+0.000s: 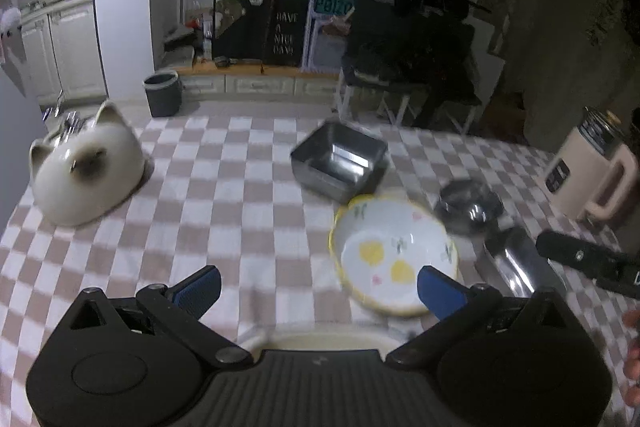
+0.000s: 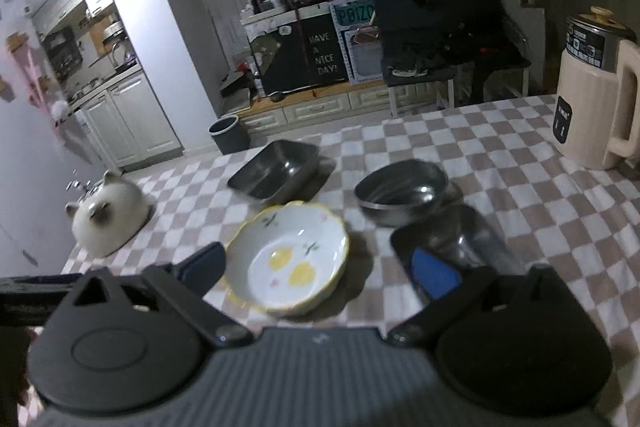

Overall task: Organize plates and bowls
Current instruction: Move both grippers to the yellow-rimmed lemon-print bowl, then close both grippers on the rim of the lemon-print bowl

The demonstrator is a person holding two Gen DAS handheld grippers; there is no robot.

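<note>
Both claws gape wide, empty; the flowered bowl [image 2: 289,259] lies just ahead of the right claw [image 2: 320,269], nearer it than the left claw [image 1: 320,287].

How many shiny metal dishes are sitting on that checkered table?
3: a square metal pan at the back, a round metal bowl to its right, and a dark metal tray nearest. More could lie out of view.

A checked tablecloth [image 2: 500,155] covers the table below and ahead of the claw; far to the claw's left stands a white cat-shaped ceramic holder [image 2: 110,221] with cutlery in it; far right, a cream electric jug [image 2: 592,99]; beyond the table, a grey bin [image 2: 228,135] and a "HAVE A NICE DAY" board [image 2: 322,53].
</note>
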